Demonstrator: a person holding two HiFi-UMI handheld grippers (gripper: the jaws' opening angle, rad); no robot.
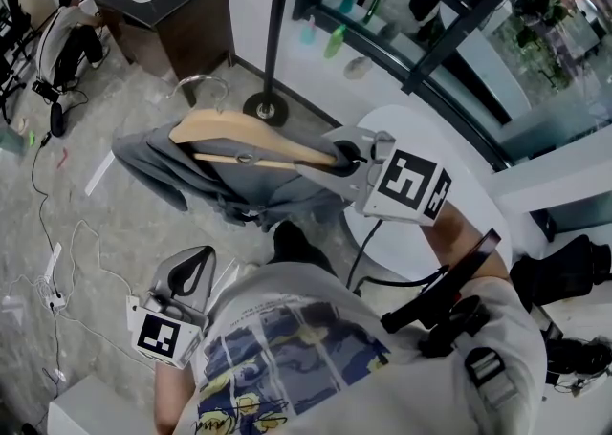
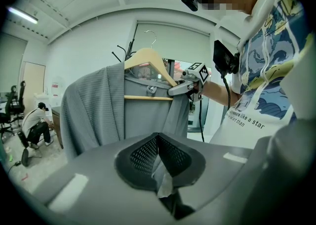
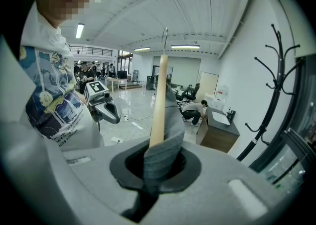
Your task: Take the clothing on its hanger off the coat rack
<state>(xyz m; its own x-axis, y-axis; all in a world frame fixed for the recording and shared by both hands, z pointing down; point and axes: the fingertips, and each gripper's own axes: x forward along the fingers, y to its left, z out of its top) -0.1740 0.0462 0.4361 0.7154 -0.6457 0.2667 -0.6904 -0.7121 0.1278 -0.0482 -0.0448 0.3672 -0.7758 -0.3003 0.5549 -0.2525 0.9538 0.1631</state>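
A wooden hanger (image 1: pixel 249 132) with a metal hook carries a grey garment (image 1: pixel 153 161), held free in the air away from the black coat rack (image 1: pixel 277 32). My right gripper (image 1: pixel 349 158) is shut on the hanger's right end, with the cloth pinched in too; in the right gripper view the wood (image 3: pixel 159 100) and grey fabric (image 3: pixel 173 120) rise out of the jaws (image 3: pixel 158 162). My left gripper (image 1: pixel 194 266) hangs low by my left side, shut, apart from the garment. From its own view (image 2: pixel 158 157) the garment (image 2: pixel 94 110) hangs spread in front of it.
The rack's round base (image 1: pixel 266 108) stands on the floor just beyond the hanger. A dark cabinet with a sink (image 1: pixel 172 12) is at the back left, with a crouching person (image 1: pixel 67 36) beside it. Cables (image 1: pixel 57 251) trail over the floor. A white round table (image 1: pixel 421 232) sits under my right arm.
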